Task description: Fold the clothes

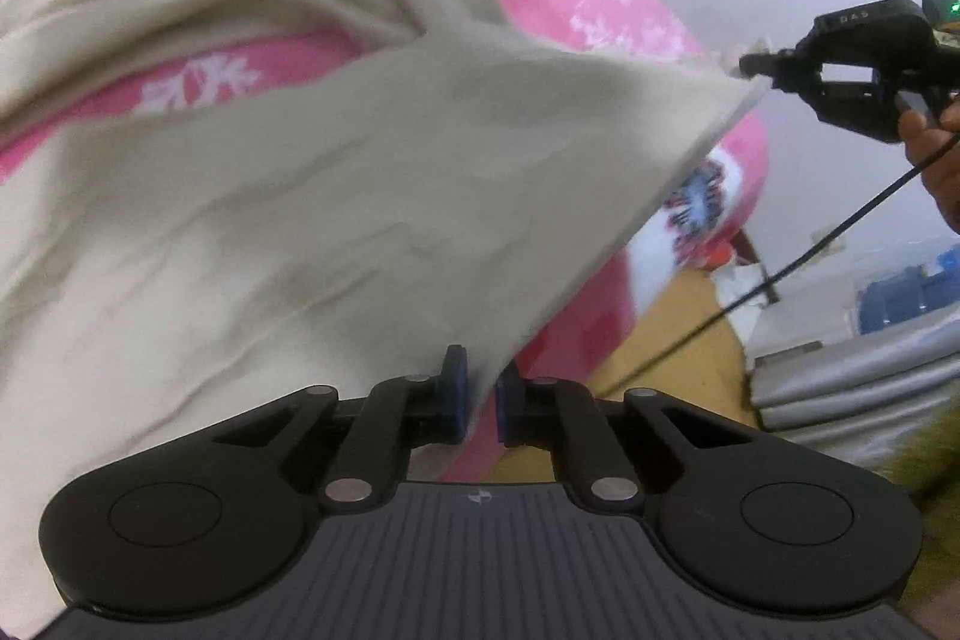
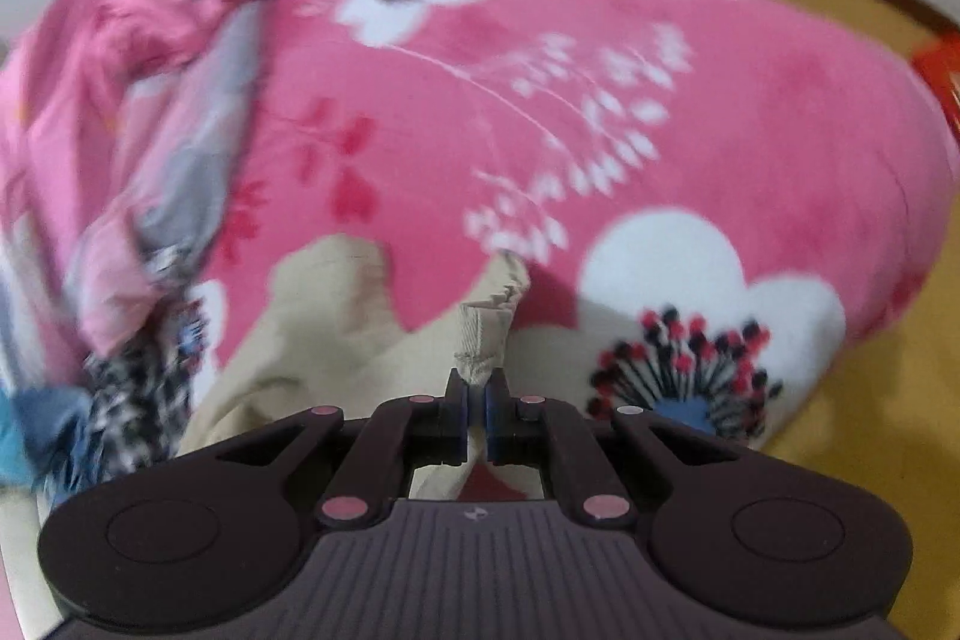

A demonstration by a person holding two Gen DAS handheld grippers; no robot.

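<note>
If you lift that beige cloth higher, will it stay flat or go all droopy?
Probably droopy: the beige cloth already sags and wrinkles between the left gripper and right gripper. It likely weighs little, since small pinches at its edge hold it up.

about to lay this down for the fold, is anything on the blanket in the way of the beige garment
Nothing visible lies on the pink blanket right under the beige garment, which both claws, left claw and right claw, hold. A heap of other clothes sits at the blanket's left side, so lay it clear of that.

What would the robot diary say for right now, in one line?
left gripper: shut on beige garment | right gripper: shut on beige garment | garment lifted, stretched above pink blanket
</note>
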